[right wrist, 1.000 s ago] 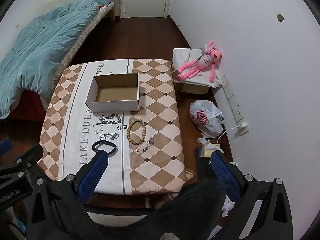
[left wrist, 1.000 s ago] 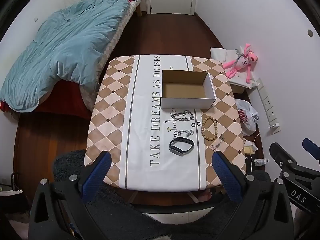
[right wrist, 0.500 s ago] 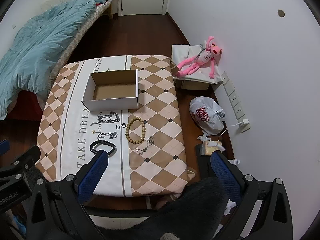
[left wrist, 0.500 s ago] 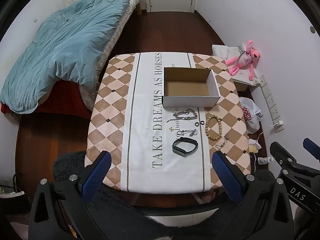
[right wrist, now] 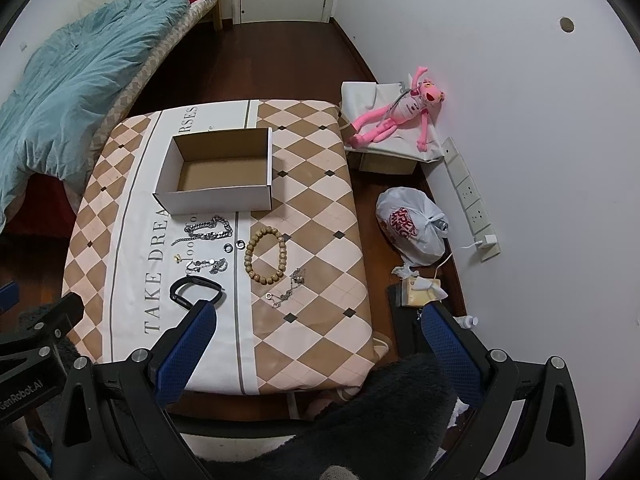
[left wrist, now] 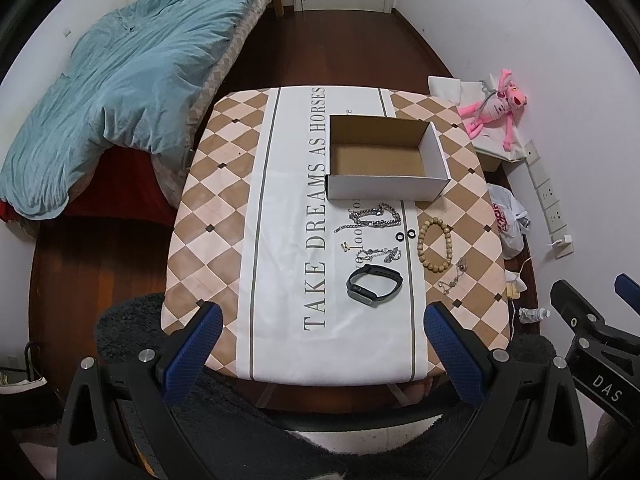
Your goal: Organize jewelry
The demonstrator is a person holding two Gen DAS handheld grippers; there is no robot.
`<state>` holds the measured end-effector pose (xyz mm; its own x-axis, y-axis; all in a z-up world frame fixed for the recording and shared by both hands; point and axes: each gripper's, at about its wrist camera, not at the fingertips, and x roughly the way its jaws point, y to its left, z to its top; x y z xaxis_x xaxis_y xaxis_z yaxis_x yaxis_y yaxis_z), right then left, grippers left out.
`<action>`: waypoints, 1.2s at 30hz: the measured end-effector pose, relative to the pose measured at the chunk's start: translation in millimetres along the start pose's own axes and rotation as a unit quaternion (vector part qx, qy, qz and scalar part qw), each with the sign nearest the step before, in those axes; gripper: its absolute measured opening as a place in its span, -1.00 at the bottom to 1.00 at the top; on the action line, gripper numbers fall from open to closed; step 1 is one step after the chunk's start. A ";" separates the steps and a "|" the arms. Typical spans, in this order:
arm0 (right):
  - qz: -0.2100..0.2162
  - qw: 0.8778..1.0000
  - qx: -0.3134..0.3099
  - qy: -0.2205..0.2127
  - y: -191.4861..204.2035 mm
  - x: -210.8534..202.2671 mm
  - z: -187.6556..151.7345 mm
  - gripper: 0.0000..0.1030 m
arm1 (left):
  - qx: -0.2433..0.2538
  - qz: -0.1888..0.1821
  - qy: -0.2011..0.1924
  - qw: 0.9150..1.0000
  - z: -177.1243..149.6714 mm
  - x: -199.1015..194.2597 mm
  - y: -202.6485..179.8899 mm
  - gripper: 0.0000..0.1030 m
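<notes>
Nothing is sorted yet: the cardboard box (left wrist: 386,160) sits empty at 12 o'clock on the table (left wrist: 224,216). The jewelry, from chain (left wrist: 372,216) to bead bracelet (left wrist: 435,245) and black band (left wrist: 374,286), lies loose at the box's 6 o'clock. Left tool (left wrist: 320,350) and right tool (right wrist: 320,350) hover spread wide, holding nothing.

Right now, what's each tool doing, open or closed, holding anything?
Left tool: open, holding nothing.
Right tool: open, holding nothing.
</notes>
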<state>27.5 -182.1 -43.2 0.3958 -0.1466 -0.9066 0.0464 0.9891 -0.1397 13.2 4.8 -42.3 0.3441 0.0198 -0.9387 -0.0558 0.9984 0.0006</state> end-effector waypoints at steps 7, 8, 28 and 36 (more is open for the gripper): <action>-0.001 1.000 0.000 0.000 -0.5 1.0 -0.5 1.00 | 0.000 -0.003 0.002 1.000 0.7 1.7 -1.7 0.99; -0.001 1.000 0.000 0.000 -0.8 1.4 -0.4 1.00 | 0.000 -0.003 0.001 1.000 0.5 1.8 -1.9 0.99; 0.002 1.000 0.000 0.000 -0.5 0.3 0.0 1.00 | 0.001 -0.007 -0.001 1.000 5.6 -4.1 0.8 0.99; 0.002 1.000 0.000 -0.001 0.5 0.0 -0.4 1.00 | 0.001 -0.006 -0.002 1.000 5.8 -4.5 0.3 0.99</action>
<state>27.2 -181.6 -43.4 0.3978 -0.1418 -0.9065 0.0447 0.9898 -0.1352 17.0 5.3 -36.1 0.3489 0.0076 -0.9371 -0.0496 0.9987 -0.0104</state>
